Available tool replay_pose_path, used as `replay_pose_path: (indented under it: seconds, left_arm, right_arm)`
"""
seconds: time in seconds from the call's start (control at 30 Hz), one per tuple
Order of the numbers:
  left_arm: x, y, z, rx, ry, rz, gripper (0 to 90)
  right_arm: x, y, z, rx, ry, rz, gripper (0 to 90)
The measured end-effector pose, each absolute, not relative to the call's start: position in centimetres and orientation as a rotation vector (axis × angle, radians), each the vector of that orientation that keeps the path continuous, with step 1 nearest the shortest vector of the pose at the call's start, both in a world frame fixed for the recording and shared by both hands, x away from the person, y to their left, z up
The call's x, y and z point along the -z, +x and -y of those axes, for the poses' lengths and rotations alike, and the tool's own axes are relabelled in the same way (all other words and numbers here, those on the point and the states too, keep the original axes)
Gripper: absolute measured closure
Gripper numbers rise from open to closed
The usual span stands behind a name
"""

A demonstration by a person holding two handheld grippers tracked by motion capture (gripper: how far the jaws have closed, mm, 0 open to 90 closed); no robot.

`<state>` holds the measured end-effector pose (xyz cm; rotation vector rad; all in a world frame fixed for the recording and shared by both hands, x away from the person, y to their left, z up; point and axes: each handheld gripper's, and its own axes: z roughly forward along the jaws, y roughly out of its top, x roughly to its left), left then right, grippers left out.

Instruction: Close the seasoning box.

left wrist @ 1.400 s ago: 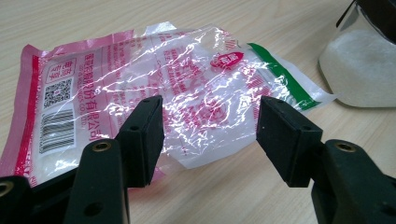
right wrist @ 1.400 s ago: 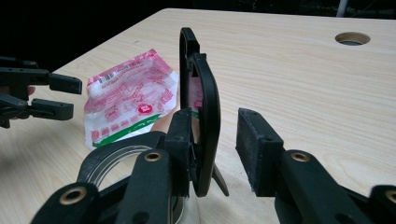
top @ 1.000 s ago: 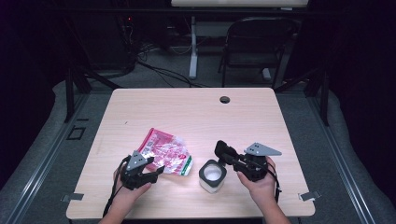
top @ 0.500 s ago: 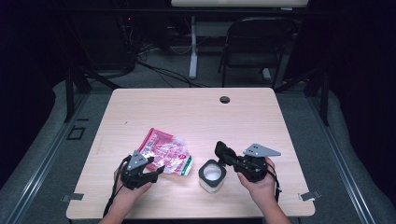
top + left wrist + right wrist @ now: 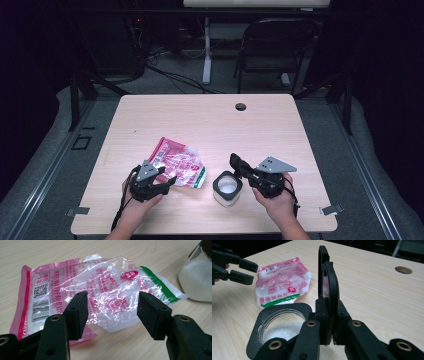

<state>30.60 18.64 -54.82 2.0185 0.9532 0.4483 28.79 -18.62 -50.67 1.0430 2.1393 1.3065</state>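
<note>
Only my right gripper (image 5: 236,164) has changed: its jaws, just closing, now clamp the black lid (image 5: 329,280) right of the open jar (image 5: 227,189) (mouth freed). My left gripper (image 5: 167,181) gapes at the sachet (image 5: 177,165), left of the jar.

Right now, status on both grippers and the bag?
Left gripper open at crinkled pink plastic bag. Right gripper just closed on thin black rounded piece, beside open jar of white granules. Nothing blocking the bag.
</note>
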Motion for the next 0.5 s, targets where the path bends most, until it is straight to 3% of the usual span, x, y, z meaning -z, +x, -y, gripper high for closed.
replay_pose_path:
  seconds: [0.5]
  left_arm:
    - [54.89, 30.61, -18.53, -0.469, 2.013, -0.965, 42.6]
  right_arm:
    - [50.60, 27.89, 17.50, -1.204, 0.934, -2.121, 84.5]
